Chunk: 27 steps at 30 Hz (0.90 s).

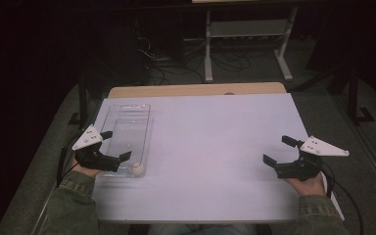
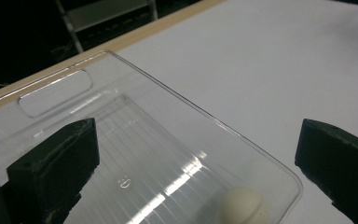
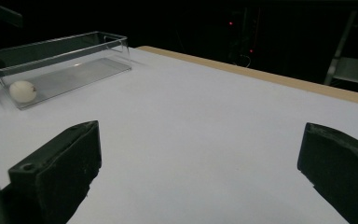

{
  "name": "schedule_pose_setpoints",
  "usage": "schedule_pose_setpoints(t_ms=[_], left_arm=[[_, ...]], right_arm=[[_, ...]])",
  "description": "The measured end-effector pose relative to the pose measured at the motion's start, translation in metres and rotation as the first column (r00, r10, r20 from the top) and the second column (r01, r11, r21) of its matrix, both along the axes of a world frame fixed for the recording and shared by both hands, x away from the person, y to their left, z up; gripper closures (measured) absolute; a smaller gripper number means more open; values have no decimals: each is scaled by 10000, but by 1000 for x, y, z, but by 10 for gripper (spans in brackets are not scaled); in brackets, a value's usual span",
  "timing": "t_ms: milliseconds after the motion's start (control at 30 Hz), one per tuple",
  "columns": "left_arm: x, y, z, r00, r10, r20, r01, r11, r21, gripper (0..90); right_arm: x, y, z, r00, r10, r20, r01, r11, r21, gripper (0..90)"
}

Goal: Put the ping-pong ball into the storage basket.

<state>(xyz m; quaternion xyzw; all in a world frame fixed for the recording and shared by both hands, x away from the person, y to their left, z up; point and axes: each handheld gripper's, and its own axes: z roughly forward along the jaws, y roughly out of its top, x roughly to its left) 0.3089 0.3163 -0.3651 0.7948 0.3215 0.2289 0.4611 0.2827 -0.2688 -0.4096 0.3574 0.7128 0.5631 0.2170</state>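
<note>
From above, you hold the left gripper [image 1: 116, 145] over the near end of a clear plastic bin [image 1: 122, 115] on the white table [image 1: 215, 147], jaws spread wide and holding nothing. A small white ball [image 1: 138, 169] sits in the bin's near corner. Your right gripper [image 1: 277, 150] hovers well apart at the table's right side, equally wide open and empty.

Along your left gripper [image 2: 196, 154], the bin [image 2: 168, 93] lies just below the jaws, the ball [image 2: 244, 207] at its near corner. A small embossed mark shows on the bin's floor; it is too small to read.

Along your right gripper [image 3: 200, 163], bare table [image 3: 205, 121] lies between the parted jaws; the bin [image 3: 74, 51] and ball [image 3: 22, 91] sit far off at upper left.
</note>
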Motion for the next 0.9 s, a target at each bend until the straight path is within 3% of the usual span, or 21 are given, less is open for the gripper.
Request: schedule_pose_setpoints(t_ms=[200, 300, 367, 400, 533, 900], left_arm=[[-3, 4, -4, 9987, 449, 222, -437, 9977, -521, 0], [-8, 4, -7, 9928, 1011, 637, -956, 9918, -850, 0], [-8, 4, -7, 9928, 1011, 637, -956, 9918, -850, 0], [-11, 4, -8, 9895, 1178, 831, -1088, 9884, -1054, 0], [-16, 5, -11, 9812, 1525, 1181, -1380, 9829, -1219, 0], [-20, 8, -21, 9720, 1965, 1285, -1713, 9678, -1842, 0]], right_arm=[[0, 0, 0, 10000, -2, 15, 2, 10000, -2, 0], [0, 0, 0, 10000, -7, 11, 7, 10000, -5, 0], [0, 0, 0, 10000, -7, 7, 7, 10000, -12, 0], [0, 0, 0, 10000, -2, 19, 2, 10000, -23, 0], [-1, 0, 0, 10000, 8, 46, -8, 10000, -31, 0], [-3, 3, 1, 9998, 56, 209, -53, 9999, -103, 0]])
